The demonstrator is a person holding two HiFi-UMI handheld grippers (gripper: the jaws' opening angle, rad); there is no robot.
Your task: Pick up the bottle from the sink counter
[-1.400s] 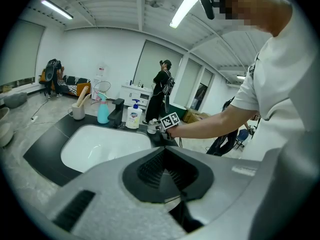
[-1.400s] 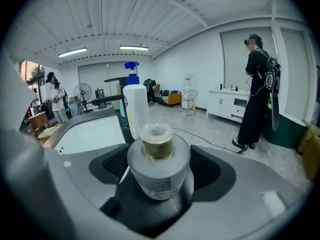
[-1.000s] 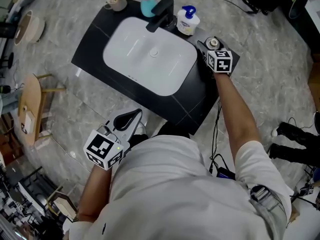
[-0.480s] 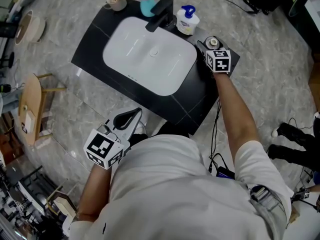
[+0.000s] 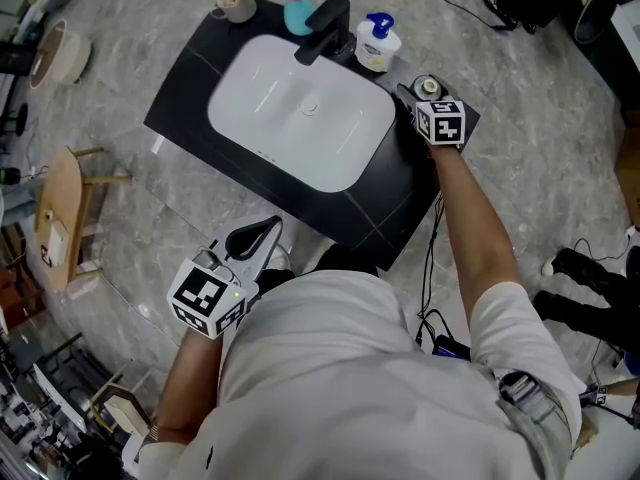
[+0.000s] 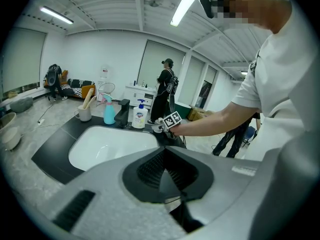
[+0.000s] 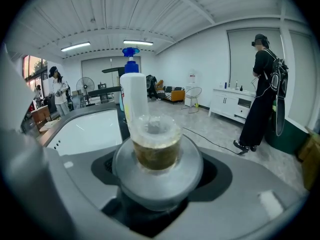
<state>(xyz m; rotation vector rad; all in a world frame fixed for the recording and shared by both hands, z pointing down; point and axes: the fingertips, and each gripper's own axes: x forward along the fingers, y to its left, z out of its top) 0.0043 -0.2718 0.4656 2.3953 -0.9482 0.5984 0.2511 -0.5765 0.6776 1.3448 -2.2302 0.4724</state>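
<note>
Over on the black sink counter (image 5: 395, 203), my right gripper (image 5: 430, 100) looks clamped on the small silver-collared amber bottle (image 7: 156, 151); left gripper (image 6: 167, 176) closed, empty. Next I'd lift straight.

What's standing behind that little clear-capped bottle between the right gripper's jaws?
A white pump bottle with a blue top. The little bottle hides its base.

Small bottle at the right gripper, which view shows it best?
Right gripper view: the small bottle sits between the jaws, clear cap and amber contents plain. Head view shows only its top; left gripper view, a far speck.
</note>
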